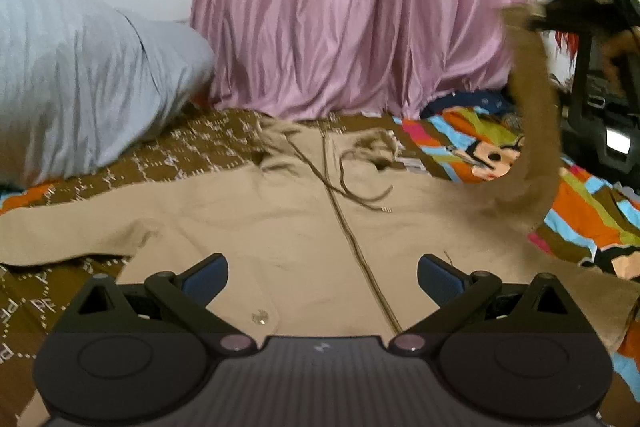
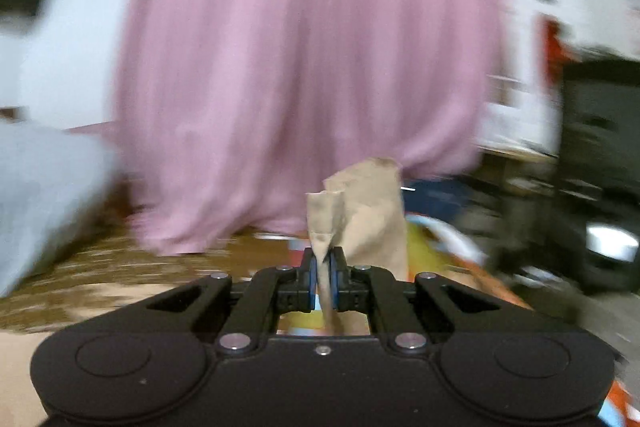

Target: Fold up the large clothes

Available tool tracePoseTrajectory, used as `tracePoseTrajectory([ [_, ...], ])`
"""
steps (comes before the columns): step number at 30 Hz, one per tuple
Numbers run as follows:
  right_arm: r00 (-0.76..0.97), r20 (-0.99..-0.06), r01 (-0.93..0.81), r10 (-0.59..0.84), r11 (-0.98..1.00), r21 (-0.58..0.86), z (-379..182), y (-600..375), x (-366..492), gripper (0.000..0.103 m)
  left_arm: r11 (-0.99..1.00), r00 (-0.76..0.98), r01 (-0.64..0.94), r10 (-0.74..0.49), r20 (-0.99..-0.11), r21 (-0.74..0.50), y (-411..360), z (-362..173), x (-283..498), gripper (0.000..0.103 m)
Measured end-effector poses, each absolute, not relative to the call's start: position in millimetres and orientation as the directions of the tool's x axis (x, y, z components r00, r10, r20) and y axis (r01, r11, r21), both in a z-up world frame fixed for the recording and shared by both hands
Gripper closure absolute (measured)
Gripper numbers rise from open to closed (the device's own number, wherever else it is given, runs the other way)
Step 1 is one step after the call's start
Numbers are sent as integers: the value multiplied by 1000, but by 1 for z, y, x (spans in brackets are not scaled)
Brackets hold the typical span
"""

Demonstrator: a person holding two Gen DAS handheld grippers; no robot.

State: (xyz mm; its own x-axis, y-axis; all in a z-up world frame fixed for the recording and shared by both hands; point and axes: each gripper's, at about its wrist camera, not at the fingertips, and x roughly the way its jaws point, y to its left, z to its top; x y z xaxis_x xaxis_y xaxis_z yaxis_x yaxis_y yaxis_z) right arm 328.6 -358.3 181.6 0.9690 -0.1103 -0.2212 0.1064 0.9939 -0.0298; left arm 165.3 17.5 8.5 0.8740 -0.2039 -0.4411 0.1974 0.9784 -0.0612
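Observation:
A beige zip-front jacket (image 1: 280,227) with dark drawstrings lies spread on the bed, collar toward the pink curtain. My left gripper (image 1: 322,277) hovers open above its lower front, nothing between the fingers. The jacket's right sleeve (image 1: 536,131) rises in a blurred arc to my right gripper (image 1: 560,13), high at the right. In the right wrist view, my right gripper (image 2: 324,277) is shut on the sleeve cuff (image 2: 360,203), which sticks up past the blue pads.
A brown patterned bedspread (image 1: 192,151) and a bright striped cartoon blanket (image 1: 588,215) lie under the jacket. A grey pillow (image 1: 80,75) lies at the left, a pink curtain (image 1: 360,7) behind. Dark furniture (image 1: 600,115) stands at the right.

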Motion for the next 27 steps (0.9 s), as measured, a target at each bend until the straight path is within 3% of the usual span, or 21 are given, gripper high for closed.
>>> tracePoseTrajectory([
  [6, 925, -283, -271, 254, 962, -23, 164, -216, 344, 97, 985, 901, 127, -165, -401, -120, 40, 20, 168, 0],
  [13, 780, -439, -461, 446, 884, 80, 68, -117, 339, 95, 982, 910, 0, -78, -408, -187, 70, 20, 182, 0],
  [15, 724, -496, -481, 479, 866, 135, 37, -112, 335, 87, 982, 907, -22, -60, -417, -187, 76, 17, 187, 0],
  [20, 668, -519, -507, 534, 837, 209, 6, -140, 302, 33, 987, 886, -57, -20, -463, -151, 75, 2, 207, 0],
  [23, 707, -510, -465, 490, 865, 187, 11, -183, 299, 20, 991, 861, -84, 19, -508, -106, 68, -16, 223, 0],
  [27, 812, -523, -262, 259, 963, 71, 2, -247, 310, 16, 991, 796, -130, 106, -596, 3, 59, -44, 244, 0],
])
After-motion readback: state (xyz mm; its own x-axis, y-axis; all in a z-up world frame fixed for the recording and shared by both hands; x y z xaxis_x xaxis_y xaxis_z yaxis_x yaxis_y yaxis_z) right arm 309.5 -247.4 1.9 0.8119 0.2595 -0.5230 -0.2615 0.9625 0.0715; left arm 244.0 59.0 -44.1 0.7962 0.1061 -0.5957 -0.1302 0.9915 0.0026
